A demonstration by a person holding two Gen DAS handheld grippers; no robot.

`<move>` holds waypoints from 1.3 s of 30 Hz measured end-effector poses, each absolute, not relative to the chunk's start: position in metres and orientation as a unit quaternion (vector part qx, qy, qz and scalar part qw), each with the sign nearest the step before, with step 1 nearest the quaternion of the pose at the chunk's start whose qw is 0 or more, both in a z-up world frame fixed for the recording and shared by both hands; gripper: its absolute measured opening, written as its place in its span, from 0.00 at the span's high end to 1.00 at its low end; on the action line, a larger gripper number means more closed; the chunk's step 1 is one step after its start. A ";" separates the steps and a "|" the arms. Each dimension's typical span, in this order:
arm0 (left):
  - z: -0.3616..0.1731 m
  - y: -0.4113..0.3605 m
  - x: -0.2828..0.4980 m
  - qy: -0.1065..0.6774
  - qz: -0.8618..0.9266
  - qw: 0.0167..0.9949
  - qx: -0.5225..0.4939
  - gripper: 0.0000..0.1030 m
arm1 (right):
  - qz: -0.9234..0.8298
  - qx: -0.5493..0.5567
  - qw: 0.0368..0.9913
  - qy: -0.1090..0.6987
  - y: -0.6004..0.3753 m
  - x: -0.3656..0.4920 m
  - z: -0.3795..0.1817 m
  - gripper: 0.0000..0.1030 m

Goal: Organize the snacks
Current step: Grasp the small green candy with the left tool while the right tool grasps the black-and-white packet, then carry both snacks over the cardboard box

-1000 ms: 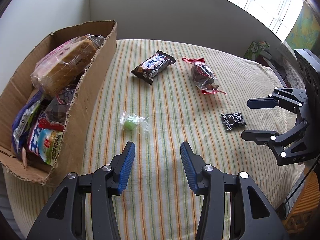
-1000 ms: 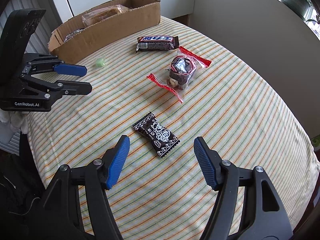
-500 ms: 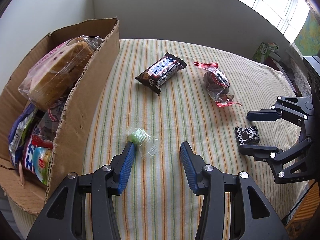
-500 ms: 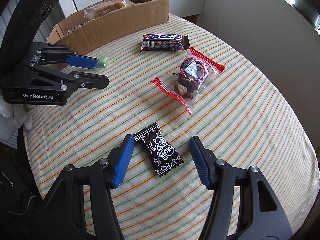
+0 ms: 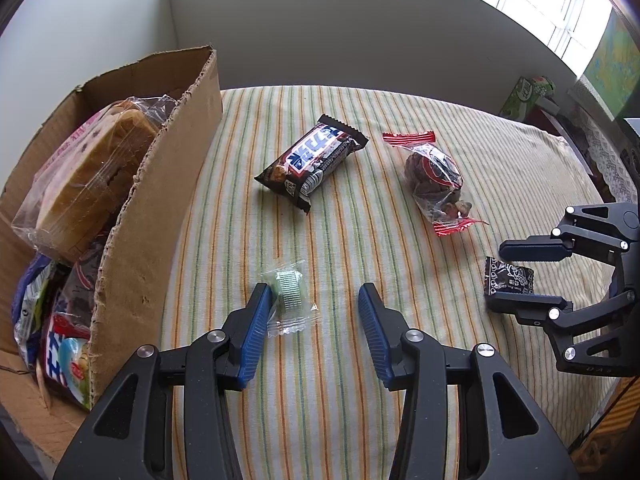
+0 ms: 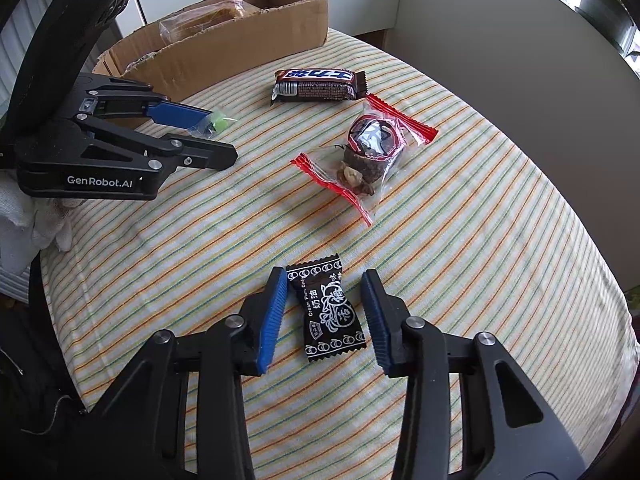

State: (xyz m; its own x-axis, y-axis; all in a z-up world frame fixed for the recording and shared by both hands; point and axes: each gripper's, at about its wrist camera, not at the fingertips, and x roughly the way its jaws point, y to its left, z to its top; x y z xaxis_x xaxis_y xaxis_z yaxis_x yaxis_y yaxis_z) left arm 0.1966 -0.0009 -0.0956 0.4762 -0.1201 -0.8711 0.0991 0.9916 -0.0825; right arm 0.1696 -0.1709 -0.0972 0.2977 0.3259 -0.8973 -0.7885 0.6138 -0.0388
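A small green candy (image 5: pixel 287 295) in a clear wrapper lies on the striped tablecloth (image 5: pixel 320 380). It sits between the fingers of my left gripper (image 5: pixel 315 300), against the left pad; the jaws are closing and a wide gap remains on the right. In the right wrist view the left gripper (image 6: pixel 221 136) straddles the green candy (image 6: pixel 218 122). A black plum candy (image 6: pixel 326 312) lies flat between the closing jaws of my right gripper (image 6: pixel 325 280), with room still showing beside the right pad. The left wrist view shows the right gripper (image 5: pixel 495 276) around the black candy (image 5: pixel 510 282).
A cardboard box (image 5: pixel 160 200) full of snack packs stands along the left edge. A chocolate bar (image 5: pixel 316 164) and a clear red-ended bag (image 5: pixel 434 178) lie mid-table. A green carton (image 5: pixel 528 92) is beyond the far right edge. A white-gloved hand (image 6: pixel 24 208) holds the left gripper.
My left gripper came forward until the green candy lay between its fingers. My right gripper advanced over the black candy and its jaws narrowed around it.
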 end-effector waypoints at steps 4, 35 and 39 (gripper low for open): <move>-0.094 -0.002 0.203 0.508 -0.067 0.859 -0.003 0.73 | 0.362 -0.242 0.767 0.472 -0.175 0.169 -0.097 0.72; -0.076 0.001 0.146 0.466 -0.065 0.882 -0.023 0.78 | 0.308 -0.173 0.810 0.467 -0.179 0.135 -0.075 0.73; -0.053 0.009 0.129 0.446 -0.074 0.892 -0.022 0.78 | 0.325 -0.158 0.816 0.452 -0.172 0.128 -0.050 0.73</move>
State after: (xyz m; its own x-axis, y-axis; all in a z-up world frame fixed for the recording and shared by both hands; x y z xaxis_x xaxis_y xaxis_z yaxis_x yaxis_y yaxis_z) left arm 0.1289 0.0094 -0.0530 0.5909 -0.1520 -0.7923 0.1127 0.9880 -0.1055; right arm 0.1276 -0.1718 -0.0502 0.3803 0.3873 -0.8399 -0.6722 0.7394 0.0366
